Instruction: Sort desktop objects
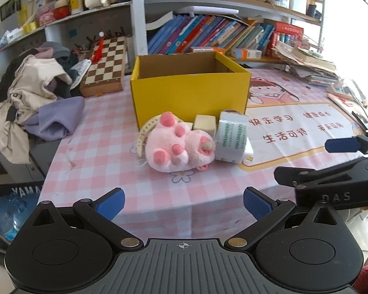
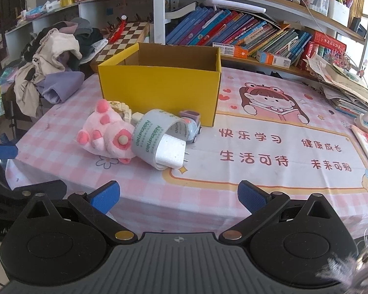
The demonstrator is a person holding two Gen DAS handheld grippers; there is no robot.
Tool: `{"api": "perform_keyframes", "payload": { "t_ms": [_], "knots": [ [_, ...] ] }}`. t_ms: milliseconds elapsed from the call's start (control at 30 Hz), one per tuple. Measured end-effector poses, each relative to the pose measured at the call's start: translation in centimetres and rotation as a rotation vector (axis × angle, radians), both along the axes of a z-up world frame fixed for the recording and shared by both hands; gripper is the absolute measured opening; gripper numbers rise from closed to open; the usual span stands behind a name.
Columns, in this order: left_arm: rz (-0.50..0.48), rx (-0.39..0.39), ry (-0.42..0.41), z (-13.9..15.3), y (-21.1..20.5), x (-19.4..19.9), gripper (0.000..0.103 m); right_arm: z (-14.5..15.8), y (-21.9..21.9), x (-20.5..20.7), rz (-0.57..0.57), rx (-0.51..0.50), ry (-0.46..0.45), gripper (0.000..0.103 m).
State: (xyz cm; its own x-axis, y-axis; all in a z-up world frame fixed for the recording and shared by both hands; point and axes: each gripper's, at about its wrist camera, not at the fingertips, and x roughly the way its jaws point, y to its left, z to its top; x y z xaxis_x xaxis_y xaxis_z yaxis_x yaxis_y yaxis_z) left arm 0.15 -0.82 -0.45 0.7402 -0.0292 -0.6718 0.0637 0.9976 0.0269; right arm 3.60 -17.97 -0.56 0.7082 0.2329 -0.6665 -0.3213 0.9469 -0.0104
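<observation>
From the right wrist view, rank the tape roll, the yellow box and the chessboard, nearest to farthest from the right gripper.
1. Tape roll: nearest, lying on the tablecloth just ahead of the open right gripper, slightly left.
2. Yellow box: behind the tape, mid-table.
3. Chessboard: farthest, leaning behind the box, toward the left.

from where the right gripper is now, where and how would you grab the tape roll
Probably the upper rim of the tape roll. It lies tilted, its open end facing the right hand-held gripper, with a white charger filling the lower half. Come from the front and above: one finger inside the free upper gap, one outside the wall.
</observation>
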Motion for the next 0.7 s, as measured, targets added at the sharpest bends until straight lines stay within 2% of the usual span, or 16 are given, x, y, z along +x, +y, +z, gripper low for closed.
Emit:
{"api": "perform_keyframes", "payload": {
  "t_ms": [200, 700],
  "knots": [
    [0.001, 0.017, -0.011, 0.1, 0.1, 0.0, 0.103, -0.1, 0.2, 0.1, -0.002, 0.012, 0.002, 0.103],
    [0.037, -0.017, 0.022, -0.5, 1.4, 0.7, 0.103, -0.2, 0.3, 0.7, -0.01, 0.03, 0.019, 0.103]
  ]
}}
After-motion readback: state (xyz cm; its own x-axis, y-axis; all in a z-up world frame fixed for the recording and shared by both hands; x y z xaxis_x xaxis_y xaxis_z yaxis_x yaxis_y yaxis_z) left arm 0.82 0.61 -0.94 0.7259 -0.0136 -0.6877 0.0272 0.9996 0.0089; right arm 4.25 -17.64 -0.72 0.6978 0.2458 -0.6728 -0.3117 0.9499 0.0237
